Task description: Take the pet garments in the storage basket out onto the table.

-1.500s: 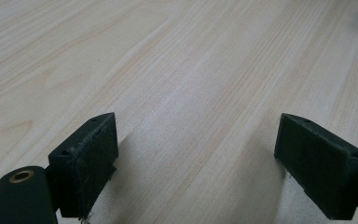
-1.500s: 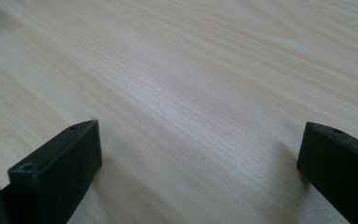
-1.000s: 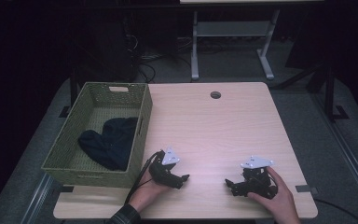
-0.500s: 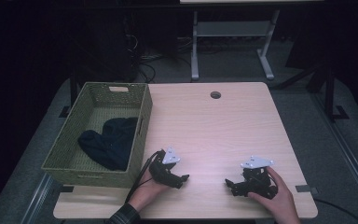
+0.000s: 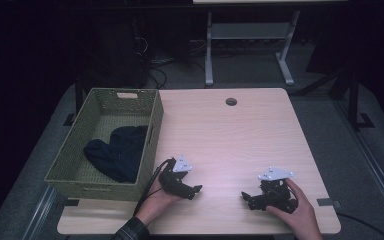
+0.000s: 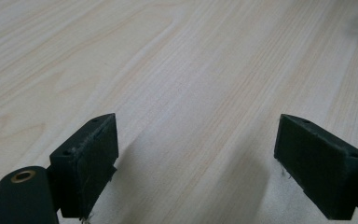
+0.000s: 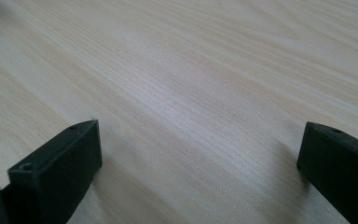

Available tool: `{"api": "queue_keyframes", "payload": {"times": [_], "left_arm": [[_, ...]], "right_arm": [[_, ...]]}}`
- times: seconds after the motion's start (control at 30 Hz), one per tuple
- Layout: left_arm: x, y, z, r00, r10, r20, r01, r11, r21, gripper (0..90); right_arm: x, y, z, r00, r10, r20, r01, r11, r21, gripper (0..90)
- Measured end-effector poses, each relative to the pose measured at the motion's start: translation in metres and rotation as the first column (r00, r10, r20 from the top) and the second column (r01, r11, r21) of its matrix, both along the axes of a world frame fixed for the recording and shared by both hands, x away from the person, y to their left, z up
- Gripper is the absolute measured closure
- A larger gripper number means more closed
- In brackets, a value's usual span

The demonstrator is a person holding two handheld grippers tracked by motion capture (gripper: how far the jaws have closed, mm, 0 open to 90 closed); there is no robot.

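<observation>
Both tools are black, left tool (image 5: 196,189) and right tool (image 5: 245,197), each topped by a grey three-cornered plate. A black cable (image 5: 150,192) trails from the left. Plaid sleeve (image 5: 130,231) cuff.

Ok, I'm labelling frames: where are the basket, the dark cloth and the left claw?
basket (image 5: 149,131), high view, right wall.
dark cloth (image 5: 115,152), high view, middle of the bundle.
left claw (image 5: 195,190), high view, between its tips.

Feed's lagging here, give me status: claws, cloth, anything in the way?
Left claw and right claw open, empty, low over the table. Dark cloth lies in the basket, untouched. Basket wall stands between left claw and cloth.
</observation>
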State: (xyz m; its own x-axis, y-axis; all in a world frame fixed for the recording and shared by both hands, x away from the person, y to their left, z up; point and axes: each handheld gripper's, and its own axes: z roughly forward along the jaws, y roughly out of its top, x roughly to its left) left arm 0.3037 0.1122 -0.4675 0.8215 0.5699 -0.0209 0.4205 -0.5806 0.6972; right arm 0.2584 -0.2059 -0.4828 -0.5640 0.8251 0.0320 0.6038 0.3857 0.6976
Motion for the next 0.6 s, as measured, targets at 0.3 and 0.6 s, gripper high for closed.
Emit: {"api": "queue_keyframes", "payload": {"times": [0.3, 0.6], "left_arm": [[0.003, 0.003, 0.007, 0.9999, 0.011, 0.005, -0.01, 0.9998, -0.016, 13.4], [0.005, 0.004, 0.011, 0.9998, 0.02, 0.0, -0.019, 0.9986, -0.05, 13.5]], "right_arm": [[0.0, 0.0, 0.0, 1.0, 0.001, 0.0, -0.001, 1.0, 0.001, 0.0], [0.0, 0.0, 0.0, 1.0, 0.001, 0.0, -0.001, 1.0, 0.001, 0.0]]}}
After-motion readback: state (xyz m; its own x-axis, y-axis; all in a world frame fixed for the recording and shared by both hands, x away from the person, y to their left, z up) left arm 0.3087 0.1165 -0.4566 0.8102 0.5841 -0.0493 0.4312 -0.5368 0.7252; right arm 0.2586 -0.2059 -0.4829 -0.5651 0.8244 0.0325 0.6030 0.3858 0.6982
